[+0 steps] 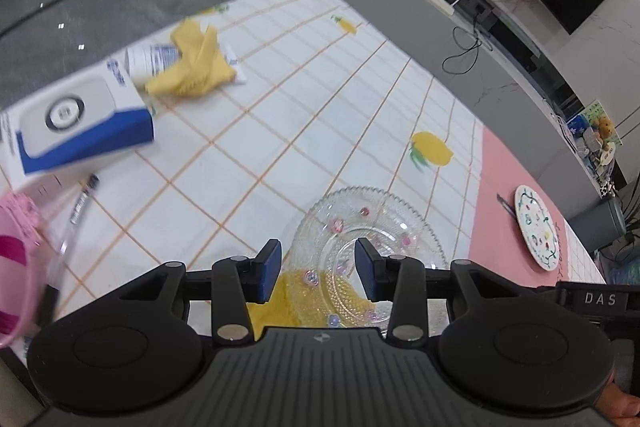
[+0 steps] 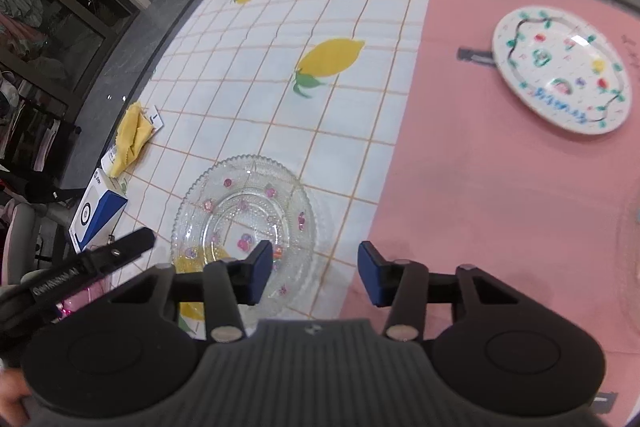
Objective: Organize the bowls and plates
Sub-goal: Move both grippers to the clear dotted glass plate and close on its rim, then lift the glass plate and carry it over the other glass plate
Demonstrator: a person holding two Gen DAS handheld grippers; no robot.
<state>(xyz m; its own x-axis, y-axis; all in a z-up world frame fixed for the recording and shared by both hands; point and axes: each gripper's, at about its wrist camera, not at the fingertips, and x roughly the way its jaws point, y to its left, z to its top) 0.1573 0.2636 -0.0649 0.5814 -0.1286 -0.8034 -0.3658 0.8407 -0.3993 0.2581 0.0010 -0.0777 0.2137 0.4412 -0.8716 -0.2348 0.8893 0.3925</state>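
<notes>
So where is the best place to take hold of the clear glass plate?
Probably the scalloped rim of the glass plate, on its near edge. It lies flat on the tablecloth, so one of the fingers would have to slip under the raised rim, coming in low.

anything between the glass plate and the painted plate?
Nothing: in the right wrist view only bare tablecloth separates the glass plate from the painted plate.
</notes>
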